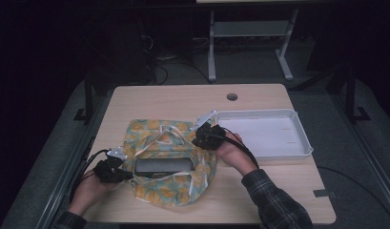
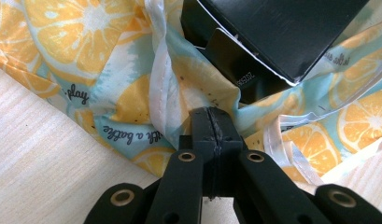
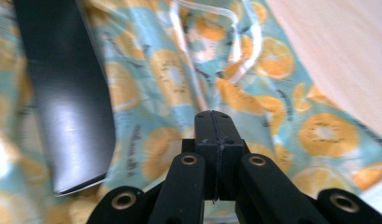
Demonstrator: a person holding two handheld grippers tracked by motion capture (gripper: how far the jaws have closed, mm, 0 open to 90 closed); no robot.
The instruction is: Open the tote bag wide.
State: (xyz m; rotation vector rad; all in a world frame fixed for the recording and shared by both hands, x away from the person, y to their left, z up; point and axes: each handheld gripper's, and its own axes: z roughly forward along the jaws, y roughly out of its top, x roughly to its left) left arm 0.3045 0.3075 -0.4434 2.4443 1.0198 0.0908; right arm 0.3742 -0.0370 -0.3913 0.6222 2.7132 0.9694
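Note:
A cloth bag (image 1: 157,136) printed with orange slices lies on the wooden table, and a black box (image 1: 164,165) rests in its open mouth. My left gripper (image 1: 129,175) is at the bag's left edge. In the left gripper view, my left gripper (image 2: 212,116) has its jaws closed, and folds of the bag (image 2: 109,70) gather at the tips just below the box (image 2: 272,32). My right gripper (image 1: 198,141) is at the bag's right edge. In the right gripper view, my right gripper (image 3: 214,119) is shut on the bag's fabric (image 3: 272,107), with the box (image 3: 67,93) to its left.
A shallow white tray (image 1: 304,143) stands on the right half of the table, close to my right hand. A round cable hole (image 1: 232,97) sits near the far edge. Bare tabletop (image 1: 149,102) lies beyond the bag.

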